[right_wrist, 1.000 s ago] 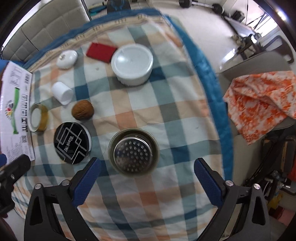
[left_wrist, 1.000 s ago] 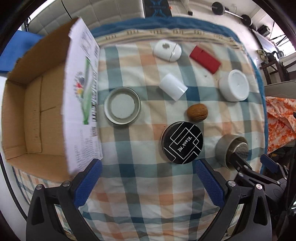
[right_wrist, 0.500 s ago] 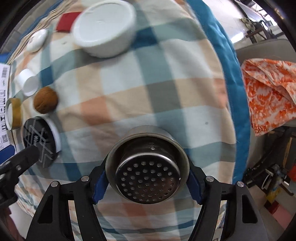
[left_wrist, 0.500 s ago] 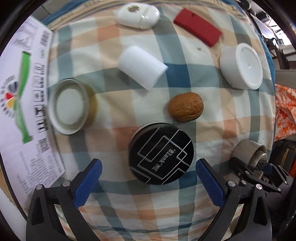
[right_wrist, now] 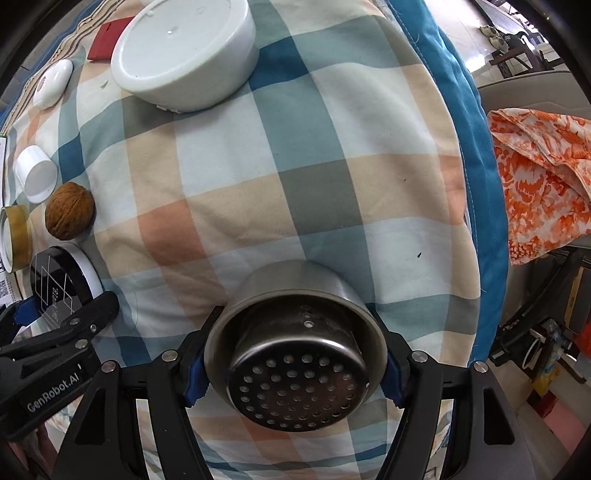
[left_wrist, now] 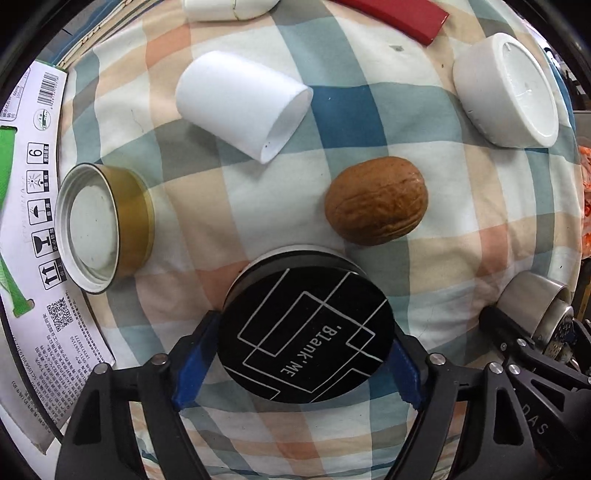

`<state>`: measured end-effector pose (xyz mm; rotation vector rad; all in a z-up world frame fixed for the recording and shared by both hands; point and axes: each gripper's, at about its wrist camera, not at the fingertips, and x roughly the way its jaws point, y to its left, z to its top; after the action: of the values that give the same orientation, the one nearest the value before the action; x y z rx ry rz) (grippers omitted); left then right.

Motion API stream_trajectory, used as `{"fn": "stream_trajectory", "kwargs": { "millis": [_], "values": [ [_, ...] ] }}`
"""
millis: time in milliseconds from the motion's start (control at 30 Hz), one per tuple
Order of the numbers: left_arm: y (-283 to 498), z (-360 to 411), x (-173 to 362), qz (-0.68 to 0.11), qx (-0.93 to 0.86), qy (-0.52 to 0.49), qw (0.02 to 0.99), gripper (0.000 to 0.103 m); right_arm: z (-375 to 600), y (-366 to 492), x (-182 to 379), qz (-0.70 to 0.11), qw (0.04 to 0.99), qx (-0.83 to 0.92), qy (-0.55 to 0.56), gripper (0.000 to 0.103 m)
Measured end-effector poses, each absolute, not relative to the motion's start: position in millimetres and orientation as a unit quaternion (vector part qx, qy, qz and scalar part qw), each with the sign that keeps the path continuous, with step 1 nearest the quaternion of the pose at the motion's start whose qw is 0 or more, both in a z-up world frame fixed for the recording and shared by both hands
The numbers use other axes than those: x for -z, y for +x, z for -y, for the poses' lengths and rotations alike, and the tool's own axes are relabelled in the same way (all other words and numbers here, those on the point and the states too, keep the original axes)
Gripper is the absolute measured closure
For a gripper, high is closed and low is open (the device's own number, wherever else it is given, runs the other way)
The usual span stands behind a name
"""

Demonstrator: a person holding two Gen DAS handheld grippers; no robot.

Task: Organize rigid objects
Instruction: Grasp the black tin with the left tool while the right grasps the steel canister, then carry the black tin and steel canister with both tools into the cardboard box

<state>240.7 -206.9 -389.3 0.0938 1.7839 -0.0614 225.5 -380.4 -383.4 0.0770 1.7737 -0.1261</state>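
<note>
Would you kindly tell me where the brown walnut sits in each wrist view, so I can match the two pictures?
Left wrist view: the brown walnut lies right of centre, just beyond the round black tin that the left gripper clamps.
Right wrist view: the walnut lies at the far left edge.
Shared landmark: the white plastic cup lying on its side, next to the walnut.

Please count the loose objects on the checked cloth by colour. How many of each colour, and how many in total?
White: 3 (cup, bowl, oval case)
Red: 1 (card)
Brown: 1 (walnut)
Black: 1 (tin)
Gold: 1 (lid)
Steel: 1 (strainer)
Total: 8
</note>
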Motion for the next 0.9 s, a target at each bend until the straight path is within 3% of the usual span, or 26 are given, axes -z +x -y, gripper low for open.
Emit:
{"fn": "stream_trajectory", "kwargs": {
  "millis": [33, 233, 500, 833, 900],
  "values": [
    [241, 213, 386, -0.774, 0.027, 0.046, 0.63, 0.029, 381, 226, 384, -0.774, 0.63, 0.056, 0.036, 0.029],
    [231, 236, 367, -0.76, 0.022, 0.067, 0.647, 0.03, 372, 213, 380, -0.771, 0.634, 0.053, 0.027, 0.03],
    [186, 225, 303, -0.738, 0.021, 0.036, 0.673, 0.03, 360, 187, 358, -0.766, 0.642, 0.024, 0.03, 0.03],
    [150, 186, 167, -0.672, 0.031, -0.011, 0.74, 0.029, 314, 181, 273, -0.721, 0.693, -0.034, -0.001, 0.03],
    [164, 132, 144, -0.661, 0.031, -0.015, 0.75, 0.029, 296, 186, 253, -0.712, 0.701, -0.039, -0.004, 0.03]
  ]
}}
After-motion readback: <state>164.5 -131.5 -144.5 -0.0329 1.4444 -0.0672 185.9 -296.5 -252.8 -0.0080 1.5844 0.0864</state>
